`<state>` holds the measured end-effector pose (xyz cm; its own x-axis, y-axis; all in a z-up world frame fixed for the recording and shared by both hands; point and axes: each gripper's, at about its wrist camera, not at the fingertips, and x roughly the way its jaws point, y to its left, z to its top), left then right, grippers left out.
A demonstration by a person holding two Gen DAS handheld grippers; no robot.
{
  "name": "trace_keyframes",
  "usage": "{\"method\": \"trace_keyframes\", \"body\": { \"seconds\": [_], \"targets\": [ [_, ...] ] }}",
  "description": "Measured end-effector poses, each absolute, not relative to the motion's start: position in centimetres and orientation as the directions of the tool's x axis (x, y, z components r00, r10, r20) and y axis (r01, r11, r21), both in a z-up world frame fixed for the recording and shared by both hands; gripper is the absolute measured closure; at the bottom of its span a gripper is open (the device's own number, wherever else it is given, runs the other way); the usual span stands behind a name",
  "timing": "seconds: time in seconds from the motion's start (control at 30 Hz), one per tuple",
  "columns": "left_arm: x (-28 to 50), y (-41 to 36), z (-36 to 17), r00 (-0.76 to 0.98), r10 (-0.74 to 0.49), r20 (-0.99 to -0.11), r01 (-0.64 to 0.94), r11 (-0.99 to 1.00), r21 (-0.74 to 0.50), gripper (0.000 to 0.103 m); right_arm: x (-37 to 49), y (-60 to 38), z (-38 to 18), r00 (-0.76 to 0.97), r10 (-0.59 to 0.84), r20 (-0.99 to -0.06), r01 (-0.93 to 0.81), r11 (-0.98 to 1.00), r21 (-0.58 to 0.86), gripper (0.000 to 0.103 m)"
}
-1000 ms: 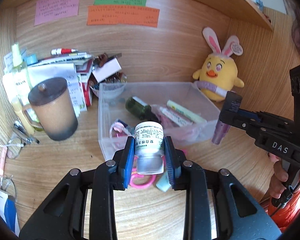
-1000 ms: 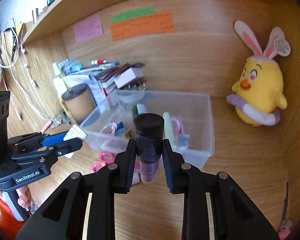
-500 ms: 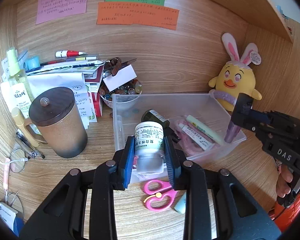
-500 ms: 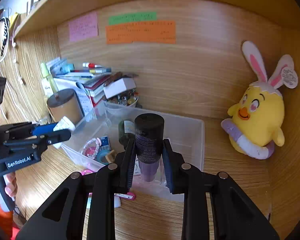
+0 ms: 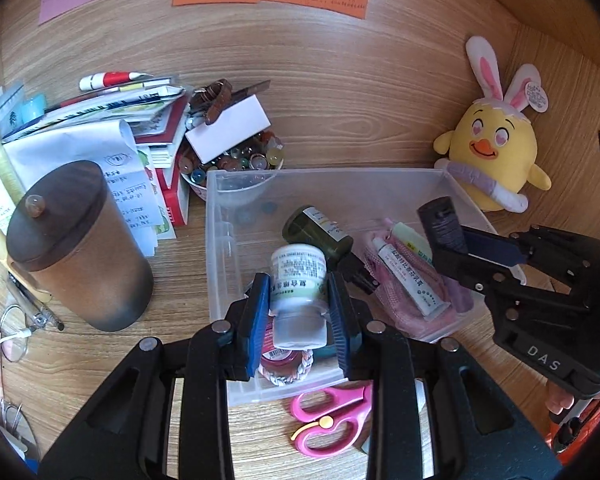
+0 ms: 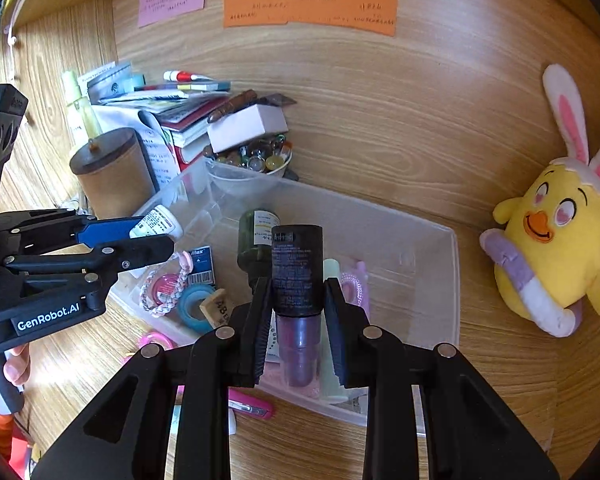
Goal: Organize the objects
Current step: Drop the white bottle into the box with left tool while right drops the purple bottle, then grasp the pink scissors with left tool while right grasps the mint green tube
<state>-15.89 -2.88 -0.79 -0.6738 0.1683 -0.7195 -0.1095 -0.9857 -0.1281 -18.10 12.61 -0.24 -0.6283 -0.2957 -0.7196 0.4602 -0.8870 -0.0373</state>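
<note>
1. A white medicine bottle (image 5: pixel 298 280) sits clamped in the left tool (image 5: pixel 299 312), held over the near-left part of a clear plastic bin (image 5: pixel 220 240) on the wooden bench (image 5: pixel 100 360).
2. A dark cosmetic bottle (image 6: pixel 297 268) with a purple lower body is gripped by the right tool (image 6: pixel 298 322), poised above the bin's right half.
3. Both tools are narrowed onto their loads, pads pressing each bottle's sides.
4. Orientation: the white bottle's long axis runs along the left tool's fingers, its labelled body pointing away from the camera and its plain white end toward it. The dark bottle lies the same way in the right tool, black end forward.
5. Below them the bin already holds a green glass bottle (image 5: pixel 318 232), a white tube (image 5: pixel 410 276), a braided bracelet (image 6: pixel 168 284) and a roll of blue tape (image 6: pixel 194 304).
6. Risk, as judged: either bottle released from this height could strike the green glass bottle or roll, since both are round and would land on their sides.
7. Risk, as judged: the 2 tools are near each other over 1 bin, so lowering together could make them collide.
8. Pink scissors (image 5: pixel 332 420) lie on the bench just outside the bin's near wall; a plush chick (image 5: pixel 496 160) sits at the bin's far right.
</note>
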Motion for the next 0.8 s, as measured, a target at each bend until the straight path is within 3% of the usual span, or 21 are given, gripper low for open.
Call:
{"method": "trace_keyframes", "body": {
  "seconds": [0.2, 0.37, 0.5, 0.67, 0.8],
  "targets": [
    [-15.5, -2.5, -0.5, -0.679, 0.179, -0.712, -0.129, -0.984, -0.125, 0.074, -17.7, 12.8, -0.2, -0.618, -0.31, -0.722, 0.473, -0.881, -0.026, 0.078],
    [-14.0, -2.1, 0.2, -0.692, 0.194, -0.695, -0.153, -0.981, -0.122, 0.068, -15.6, 13.1, 0.8, -0.651, -0.326, -0.686, 0.485, -0.874, -0.045, 0.052],
    [-12.1, -1.7, 0.5, -0.704, 0.189, -0.684, -0.178, -0.98, -0.088, 0.066, -13.8, 13.7, 1.3, -0.649, -0.359, -0.671, 0.505, -0.862, -0.028, 0.044],
    [-9.6, -2.4, 0.0, -0.699, 0.182, -0.692, -0.178, -0.981, -0.078, 0.056, -11.3, 14.4, 0.9, -0.619, -0.406, -0.673, 0.54, -0.841, 0.011, 0.025],
    [-7.9, -3.4, -1.1, -0.693, 0.162, -0.702, -0.151, -0.985, -0.079, 0.045, -9.7, 13.4, -1.0, -0.558, -0.426, -0.713, 0.6, -0.8, 0.008, 0.02]
  ]
}}
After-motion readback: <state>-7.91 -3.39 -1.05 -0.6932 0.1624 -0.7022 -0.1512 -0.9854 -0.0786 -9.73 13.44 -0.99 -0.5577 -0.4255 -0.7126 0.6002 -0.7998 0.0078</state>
